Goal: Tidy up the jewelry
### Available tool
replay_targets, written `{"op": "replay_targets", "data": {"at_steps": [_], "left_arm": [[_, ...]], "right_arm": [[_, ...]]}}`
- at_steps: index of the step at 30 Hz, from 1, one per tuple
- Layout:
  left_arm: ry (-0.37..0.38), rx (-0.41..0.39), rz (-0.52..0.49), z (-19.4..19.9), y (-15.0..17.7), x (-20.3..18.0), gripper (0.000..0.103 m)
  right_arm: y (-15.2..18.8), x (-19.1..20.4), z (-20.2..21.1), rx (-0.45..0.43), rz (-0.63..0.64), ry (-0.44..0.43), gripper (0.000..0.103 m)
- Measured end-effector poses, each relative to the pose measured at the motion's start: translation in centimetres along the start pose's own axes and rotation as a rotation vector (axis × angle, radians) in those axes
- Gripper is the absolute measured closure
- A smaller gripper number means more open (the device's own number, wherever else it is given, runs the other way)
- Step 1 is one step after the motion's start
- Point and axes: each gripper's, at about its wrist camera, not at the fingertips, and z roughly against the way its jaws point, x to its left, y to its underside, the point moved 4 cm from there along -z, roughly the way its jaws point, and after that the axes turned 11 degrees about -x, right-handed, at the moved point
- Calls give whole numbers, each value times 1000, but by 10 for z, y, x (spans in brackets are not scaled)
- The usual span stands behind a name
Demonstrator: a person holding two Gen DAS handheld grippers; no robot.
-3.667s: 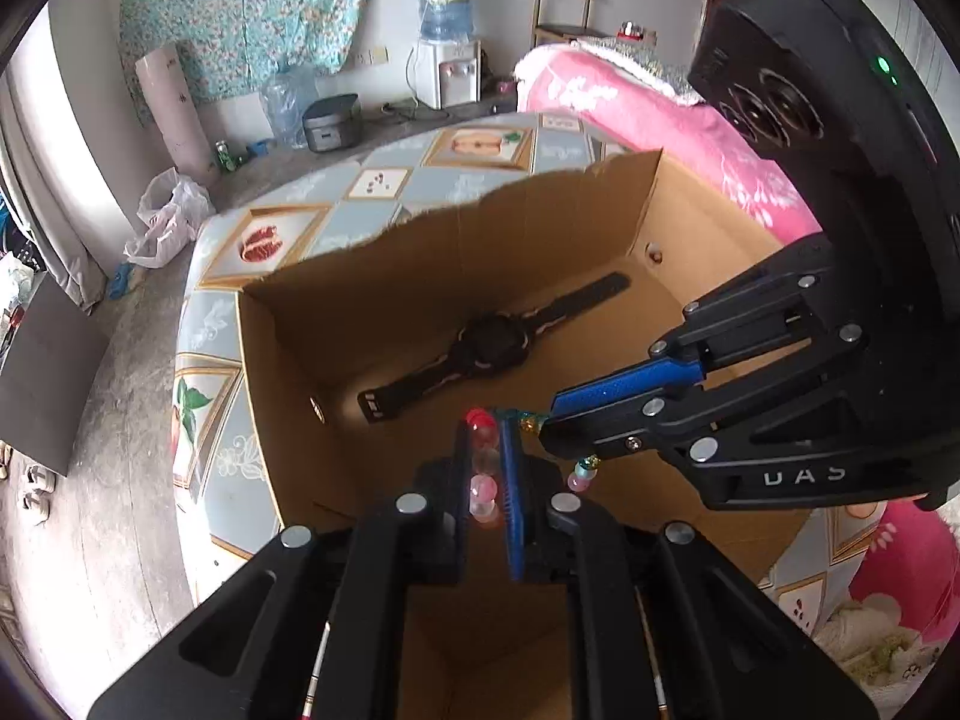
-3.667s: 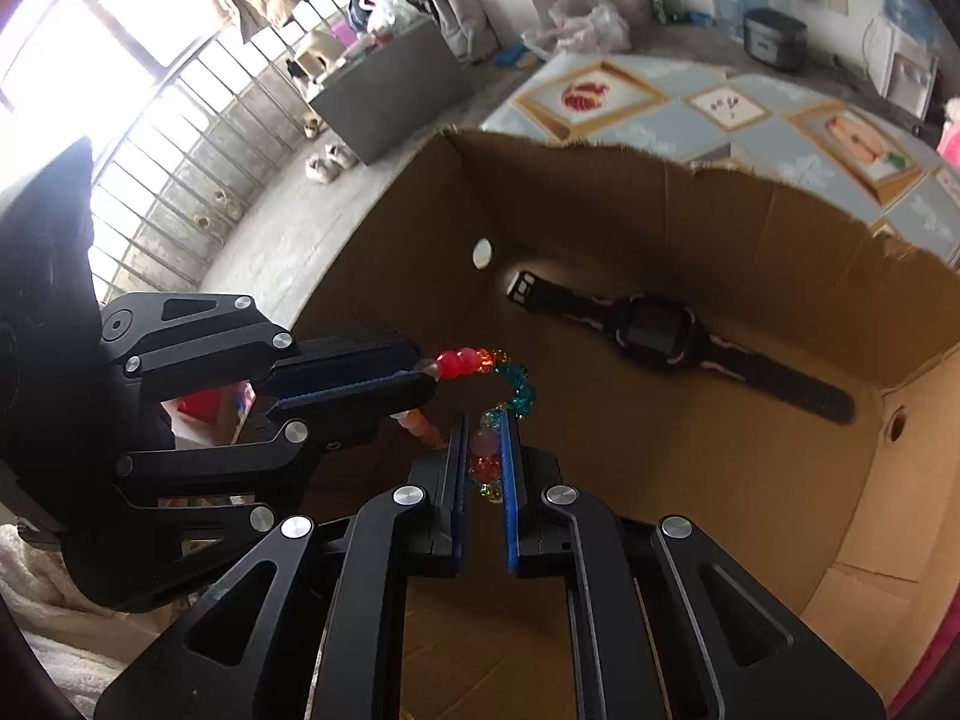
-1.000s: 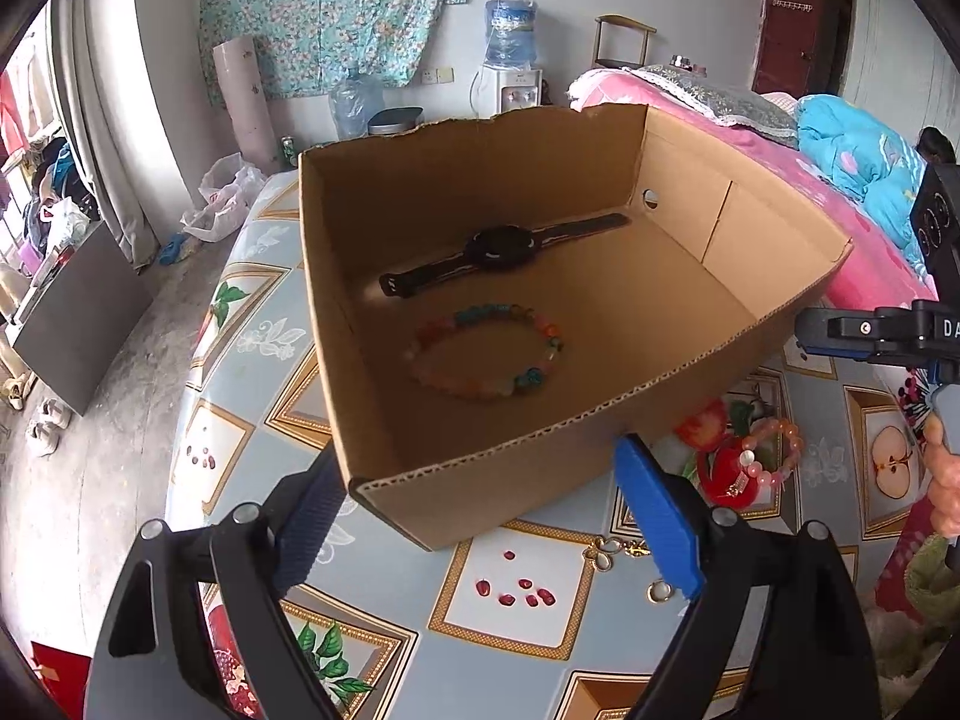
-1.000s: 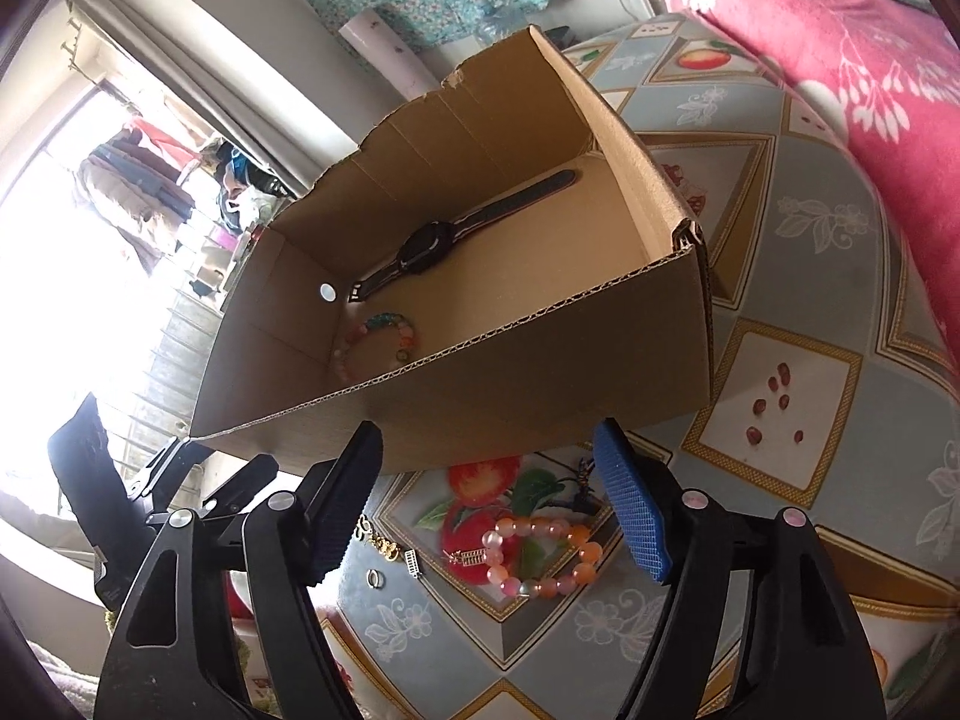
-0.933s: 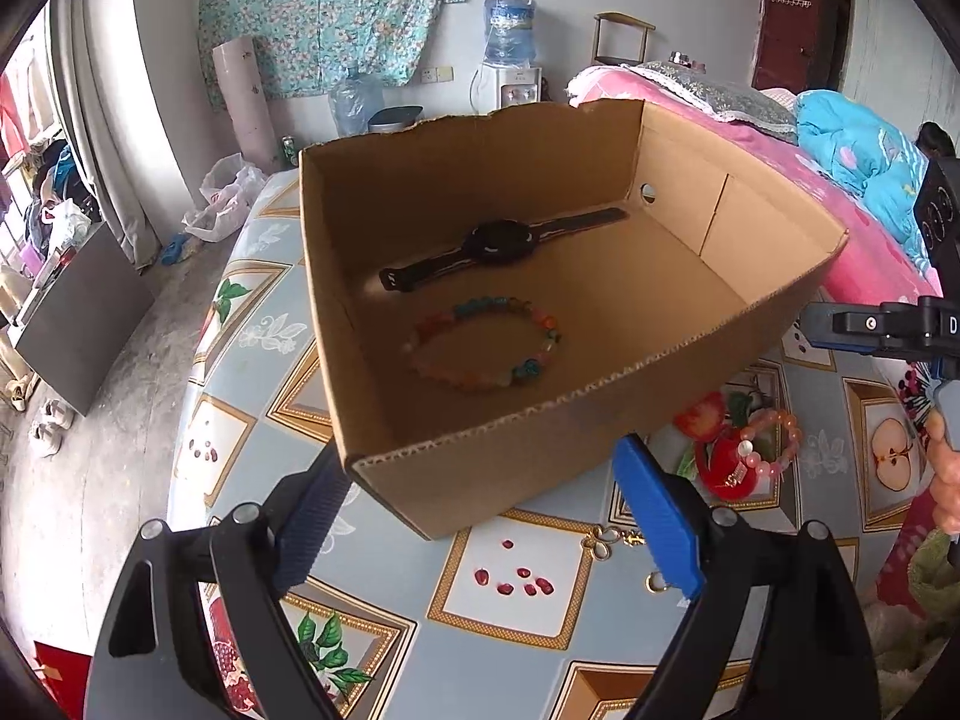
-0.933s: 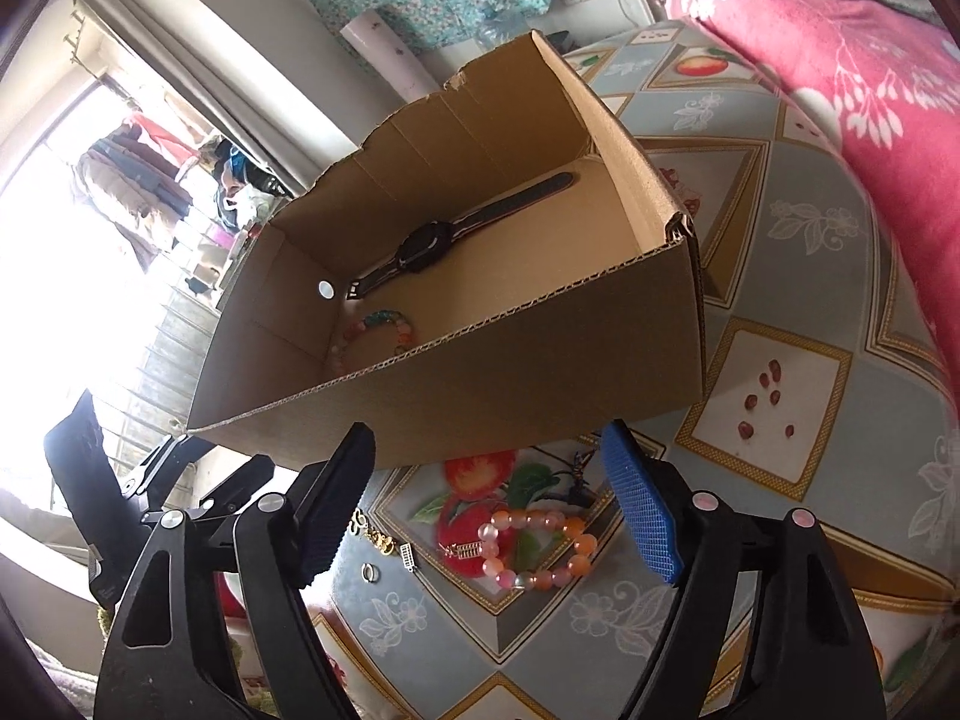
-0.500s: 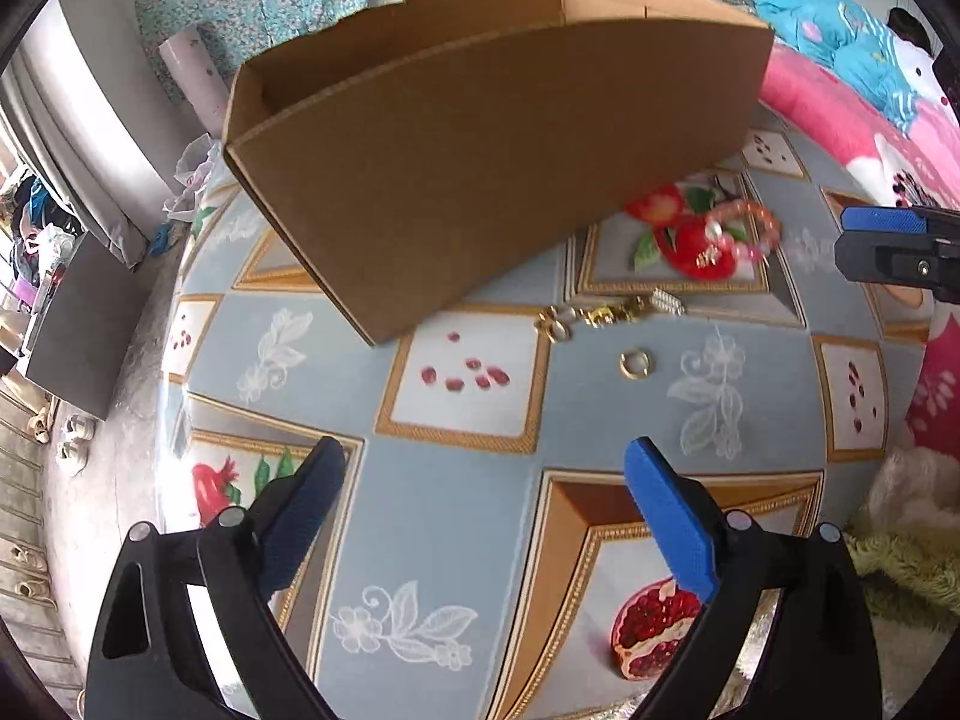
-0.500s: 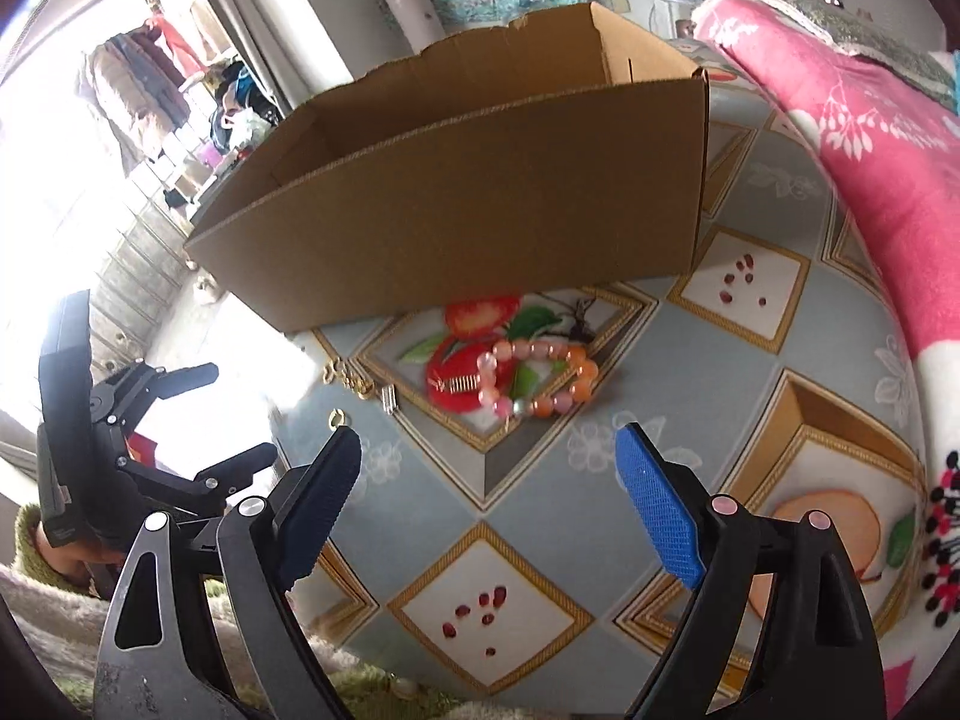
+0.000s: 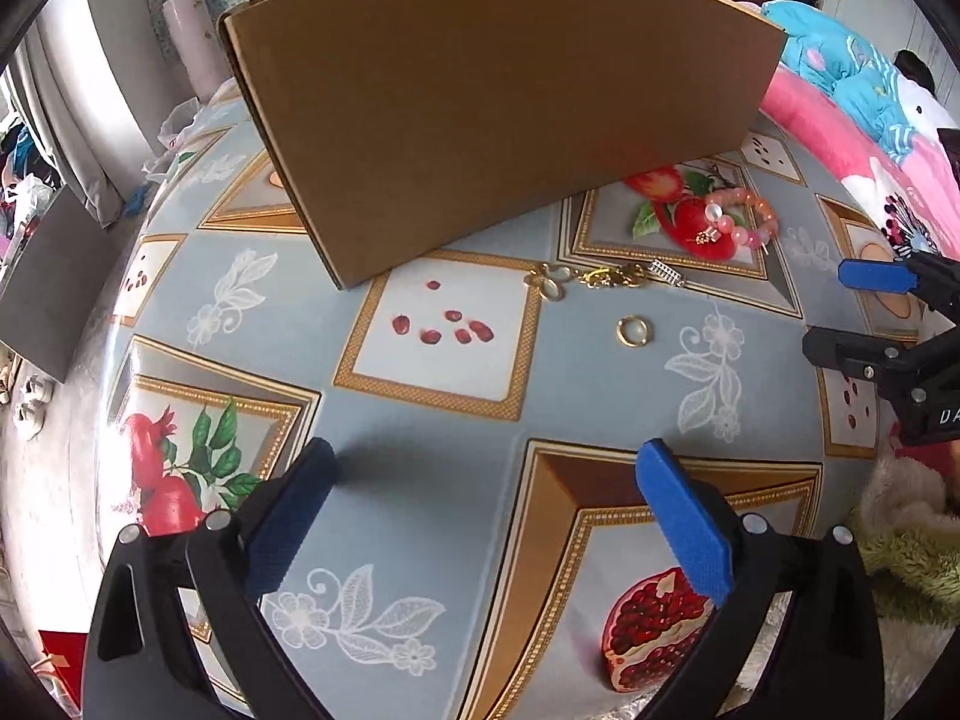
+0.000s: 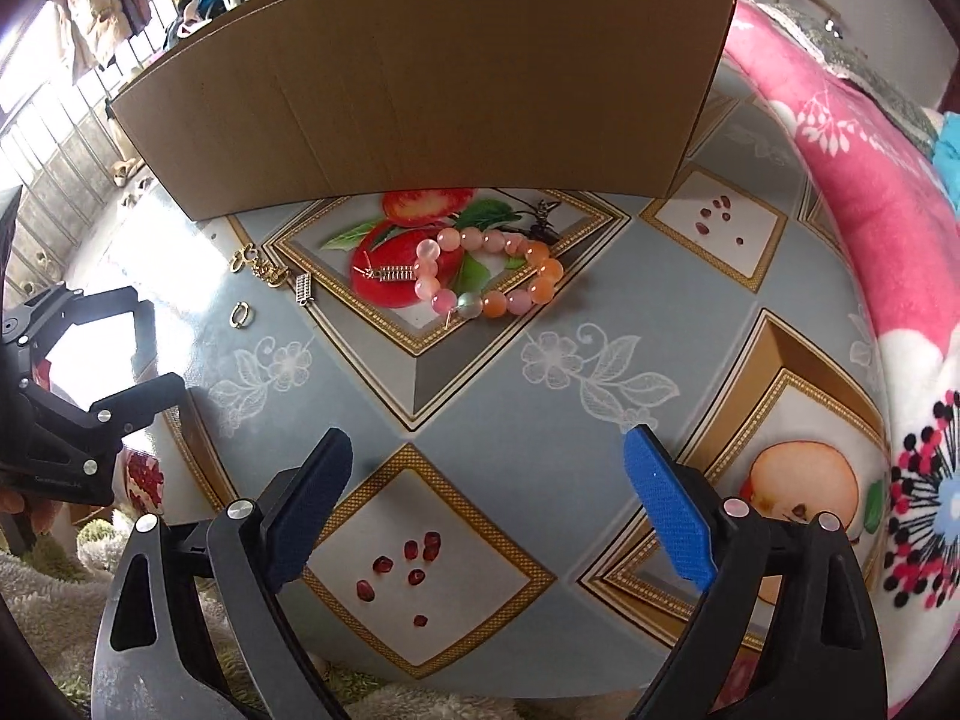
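- Your left hand-held gripper and right hand-held gripper both hang over the table's near edge with jaws wide apart and nothing in them, ready to pick.
- The pink bead bracelet, gold chain and gold ring lie loose mid-table, just in front of the cardboard box, probably their destination.
- The bracelet sits straight ahead of your right hand-held gripper; the ring suits your left.

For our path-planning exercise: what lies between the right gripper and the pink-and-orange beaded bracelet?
Only bare patterned tablecloth separates the right gripper from the pink-and-orange beaded bracelet, seen in the right wrist view.
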Motion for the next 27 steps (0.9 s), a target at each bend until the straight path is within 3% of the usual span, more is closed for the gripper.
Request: {"op": "replay_targets", "data": {"at_steps": [4, 27], "left_arm": [[-2, -1, 4, 1, 1, -2, 4], [-36, 33, 47, -2, 0, 1, 4]], "right_arm": [[2, 6, -4, 10, 48, 23, 8], [2, 13, -1, 37, 55, 34, 8]]}}
